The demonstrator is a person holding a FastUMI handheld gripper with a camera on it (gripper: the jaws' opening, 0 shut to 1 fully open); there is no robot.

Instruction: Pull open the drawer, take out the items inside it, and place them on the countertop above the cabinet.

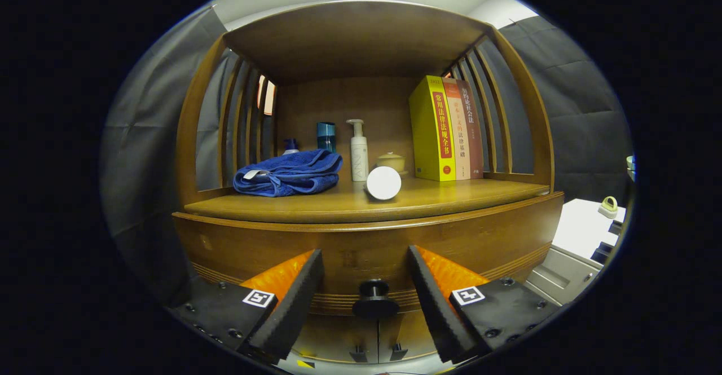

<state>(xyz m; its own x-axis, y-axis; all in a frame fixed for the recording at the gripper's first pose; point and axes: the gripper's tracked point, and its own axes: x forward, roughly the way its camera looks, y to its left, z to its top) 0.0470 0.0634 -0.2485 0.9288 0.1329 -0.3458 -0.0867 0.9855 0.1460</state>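
A: What do we have along the countertop, from its left end?

B: We see a folded blue towel near the left end, two small bottles behind it, then a white pump bottle with a white round lid lying near the front edge. A small lidded jar sits behind, and three upright books stand at the right end.

A: And the drawer?

B: We find it closed beneath the countertop, its dark knob facing us.

A: Our gripper?

B: Its fingers stand wide apart, the knob between them, neither touching it.
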